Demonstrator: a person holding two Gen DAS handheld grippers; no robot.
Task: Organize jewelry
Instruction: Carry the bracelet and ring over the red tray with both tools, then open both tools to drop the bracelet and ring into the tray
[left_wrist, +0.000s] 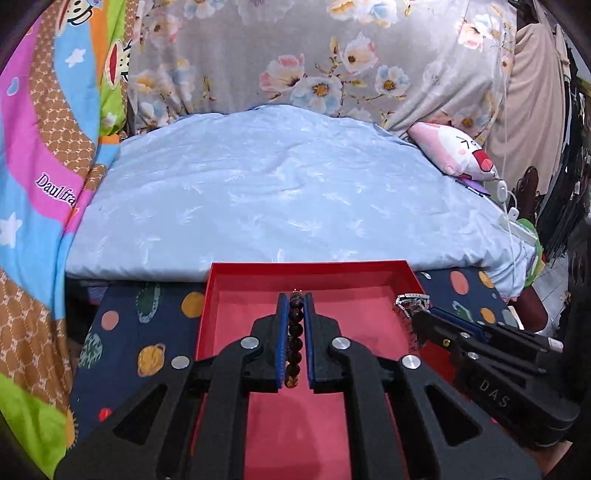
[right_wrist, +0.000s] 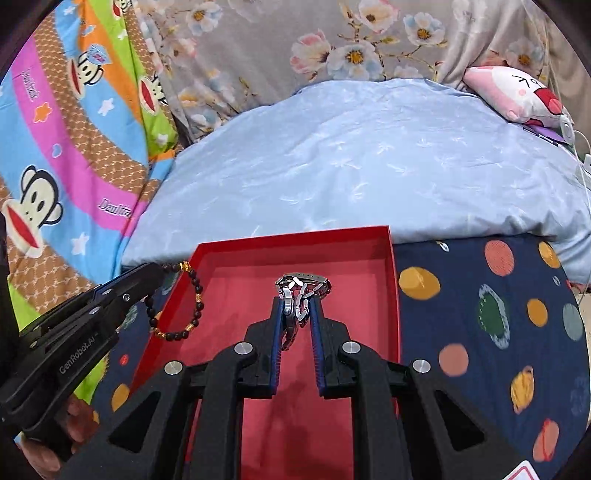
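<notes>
We are listing, relative to the red box (left_wrist: 402, 271): left claw (left_wrist: 295, 295) pinching the dark bead bracelet (left_wrist: 295, 332) above its floor; right claw (right_wrist: 298, 300) pinching the silver metal watch (right_wrist: 303, 286) over its right half; beyond, pale blue bedding (left_wrist: 277, 184) is lying.

Left black plastic two-finger gripper (left_wrist: 295, 295): angular matte-black linkage arms with triangular cut-outs, four round silver pivot pins, ribbed blue pads (left_wrist: 282, 332) lining the inner faces of both fingers. Seen side-on from the right wrist view, its body carries white lettering "GenRobot.AI".

Right black plastic two-finger gripper (right_wrist: 297, 301): same build, same silver pins, same blue ribbed pads (right_wrist: 317, 343). In the left wrist view its flank shows faint raised letters "DAS" and small silver screws.
</notes>
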